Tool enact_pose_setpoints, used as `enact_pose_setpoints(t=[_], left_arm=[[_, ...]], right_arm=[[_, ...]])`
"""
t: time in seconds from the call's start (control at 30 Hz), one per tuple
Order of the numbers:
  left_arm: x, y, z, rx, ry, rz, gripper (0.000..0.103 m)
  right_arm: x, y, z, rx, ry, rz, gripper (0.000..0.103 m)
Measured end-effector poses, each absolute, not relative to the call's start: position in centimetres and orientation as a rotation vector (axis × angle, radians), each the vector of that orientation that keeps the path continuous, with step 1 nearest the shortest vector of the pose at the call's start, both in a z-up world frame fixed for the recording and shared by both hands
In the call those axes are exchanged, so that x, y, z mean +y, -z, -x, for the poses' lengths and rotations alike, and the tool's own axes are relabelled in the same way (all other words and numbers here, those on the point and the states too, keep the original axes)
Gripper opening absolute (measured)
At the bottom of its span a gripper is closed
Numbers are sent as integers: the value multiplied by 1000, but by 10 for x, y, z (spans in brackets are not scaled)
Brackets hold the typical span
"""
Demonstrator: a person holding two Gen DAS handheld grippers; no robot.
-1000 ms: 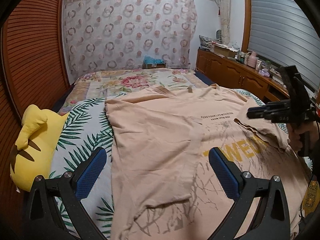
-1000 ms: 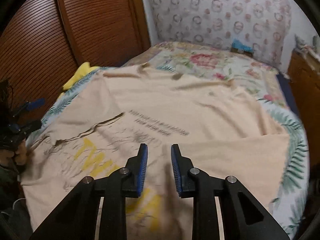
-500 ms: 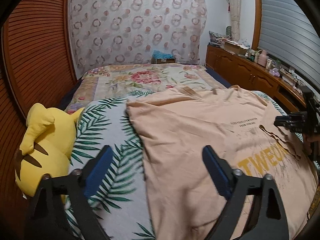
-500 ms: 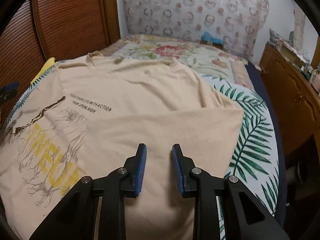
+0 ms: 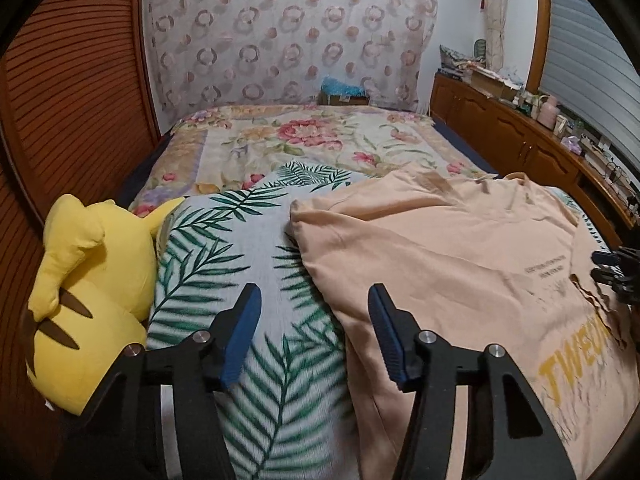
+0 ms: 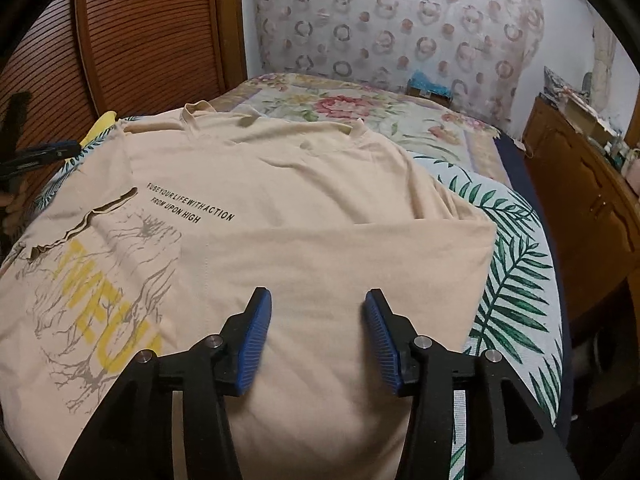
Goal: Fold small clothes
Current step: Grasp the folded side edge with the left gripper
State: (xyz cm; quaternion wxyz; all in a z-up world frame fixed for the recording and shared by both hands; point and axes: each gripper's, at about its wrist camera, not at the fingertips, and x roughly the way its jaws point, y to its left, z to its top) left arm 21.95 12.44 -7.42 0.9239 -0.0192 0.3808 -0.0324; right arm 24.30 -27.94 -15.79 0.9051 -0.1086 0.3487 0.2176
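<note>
A peach T-shirt (image 6: 280,208) with yellow letters and black text lies on the bed, both sides folded inward over the print. It also shows in the left wrist view (image 5: 460,264). My left gripper (image 5: 316,336) is open and empty, over the shirt's left folded edge and the leaf-print cover. My right gripper (image 6: 318,340) is open and empty, low over the right folded panel. The right gripper's tips show at the far right of the left wrist view (image 5: 608,268); the left gripper shows at the far left of the right wrist view (image 6: 36,158).
A yellow plush toy (image 5: 84,280) lies at the bed's left edge by the wooden slatted wall (image 5: 60,100). A floral quilt (image 5: 304,140) covers the far half of the bed. A wooden cabinet (image 6: 592,208) with clutter runs along the right side.
My right gripper has opened wide over the folded right panel. My left gripper has swung left, off the shirt toward its left edge and the leaf-print cover.
</note>
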Motion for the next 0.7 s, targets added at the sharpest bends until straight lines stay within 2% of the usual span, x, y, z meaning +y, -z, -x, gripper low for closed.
enact_pose_setpoints(t=[0.63,0.7], left_arm=[[124,86,-284,854,66,35,53],[125,86,-285,856,90,55,44]], right_arm=[[-278,157,-243,717,-449,227,51],[-279,157,-243,717,-449,227,51]])
